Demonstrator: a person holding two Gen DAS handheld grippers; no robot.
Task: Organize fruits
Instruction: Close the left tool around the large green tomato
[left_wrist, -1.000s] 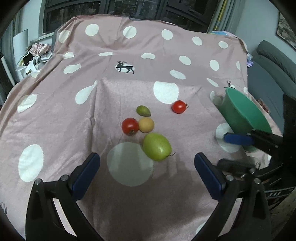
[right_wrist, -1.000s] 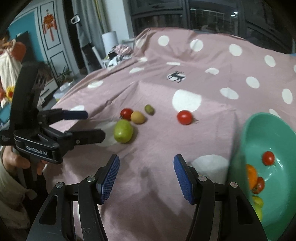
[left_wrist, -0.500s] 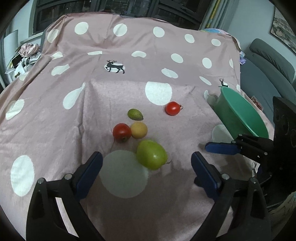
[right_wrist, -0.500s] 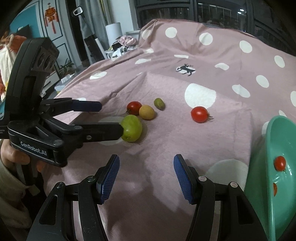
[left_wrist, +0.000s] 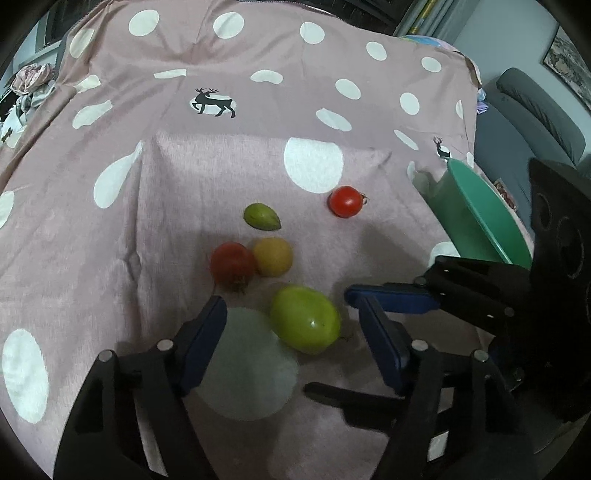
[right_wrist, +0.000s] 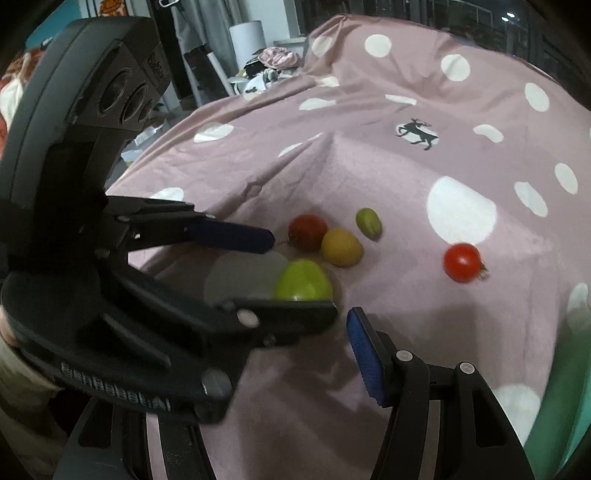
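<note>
Left claw gapes wide around the green fruit.

Desk draped in pink cloth with white dots, deer prints. On cloth: large green fruit between left jaws, toward right one; red tomato and orange-yellow fruit touching, just past jaw tips; small green fruit farther out; lone red tomato beyond, to right; green bowl far right of jaws, tilted.
</note>
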